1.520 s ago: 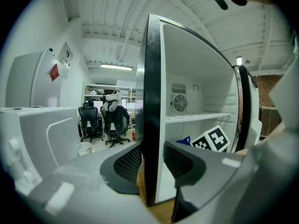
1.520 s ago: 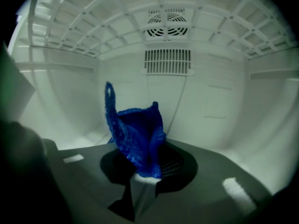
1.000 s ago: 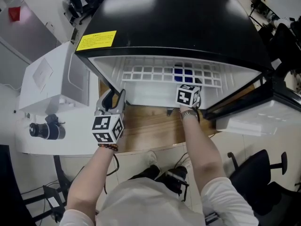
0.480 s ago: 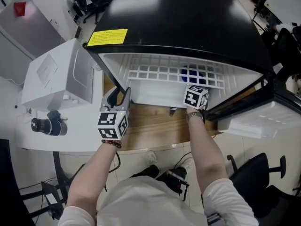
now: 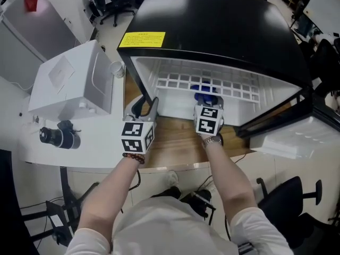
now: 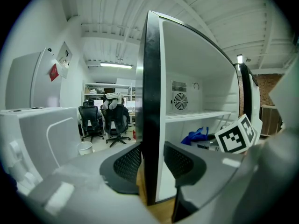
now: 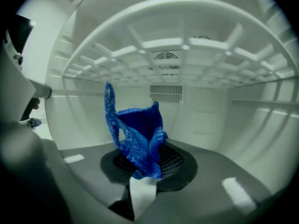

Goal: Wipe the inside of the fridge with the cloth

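A blue cloth (image 7: 140, 141) is pinched by the right gripper (image 7: 147, 167) inside the fridge (image 5: 212, 31) for wiping; the side wall (image 6: 152, 101) is clamped by the left gripper (image 5: 142, 106), seemingly for steadiness.

Fridge (image 5: 223, 20) showing glossy black shell, white interior; yellow label (image 5: 141, 39) lying on its top; blue knitted cloth (image 7: 138, 139), white grid shelf (image 5: 170, 81) inside it; black-and-white square-patterned marker cubes (image 5: 207, 120) and brown wood-grain counter (image 5: 175, 142) lying before it.

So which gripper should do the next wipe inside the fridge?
Right. The right gripper holds the blue cloth inside the fridge, under the wire shelf; the left gripper is clamped on the fridge's side wall.
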Demonstrator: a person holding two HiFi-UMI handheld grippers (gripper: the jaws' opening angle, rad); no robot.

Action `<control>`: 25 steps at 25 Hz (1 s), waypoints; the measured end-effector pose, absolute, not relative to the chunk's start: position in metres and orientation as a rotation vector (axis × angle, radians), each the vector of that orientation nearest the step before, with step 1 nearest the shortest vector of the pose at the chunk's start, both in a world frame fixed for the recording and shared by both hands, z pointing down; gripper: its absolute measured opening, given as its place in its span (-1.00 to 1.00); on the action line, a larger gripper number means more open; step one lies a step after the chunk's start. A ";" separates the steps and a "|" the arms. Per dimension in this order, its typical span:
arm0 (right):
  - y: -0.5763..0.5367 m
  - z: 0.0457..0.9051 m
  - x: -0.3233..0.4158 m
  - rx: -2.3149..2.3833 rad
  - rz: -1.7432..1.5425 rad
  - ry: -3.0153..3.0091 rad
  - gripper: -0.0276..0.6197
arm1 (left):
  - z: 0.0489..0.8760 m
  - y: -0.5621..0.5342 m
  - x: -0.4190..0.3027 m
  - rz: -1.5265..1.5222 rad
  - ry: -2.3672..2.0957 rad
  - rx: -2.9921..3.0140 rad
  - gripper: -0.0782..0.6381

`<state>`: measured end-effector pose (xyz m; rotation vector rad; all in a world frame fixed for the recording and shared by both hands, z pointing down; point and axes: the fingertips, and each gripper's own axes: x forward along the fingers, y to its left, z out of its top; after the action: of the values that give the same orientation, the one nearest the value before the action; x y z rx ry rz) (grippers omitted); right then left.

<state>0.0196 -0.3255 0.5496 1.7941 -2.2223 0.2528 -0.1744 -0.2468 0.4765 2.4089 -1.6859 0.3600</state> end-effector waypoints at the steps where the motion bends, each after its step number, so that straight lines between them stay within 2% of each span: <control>1: -0.323 0.546 0.003 1.761 0.247 -2.259 -0.64 | 0.477 -0.247 -0.174 0.362 -1.683 2.410 -0.38; 7: -0.313 0.542 -0.078 1.601 0.272 -2.396 -0.64 | 0.478 -0.247 -0.173 0.372 -1.662 2.415 -0.38; 12: -0.310 0.585 -0.118 1.436 0.362 -2.368 -0.64 | 0.477 -0.246 -0.173 0.383 -1.645 2.431 -0.38; 16: -0.309 0.612 -0.124 1.389 0.379 -2.313 -0.64 | 0.476 -0.246 -0.173 0.381 -1.637 2.440 -0.38; 25: -0.317 0.616 -0.095 1.478 0.408 -2.228 -0.64 | 0.476 -0.245 -0.174 0.384 -1.638 2.447 -0.40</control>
<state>-0.0947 -0.3168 0.6163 1.4785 -2.2281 0.4081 -0.1738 -0.2451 0.4762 2.4465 -1.6377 0.3837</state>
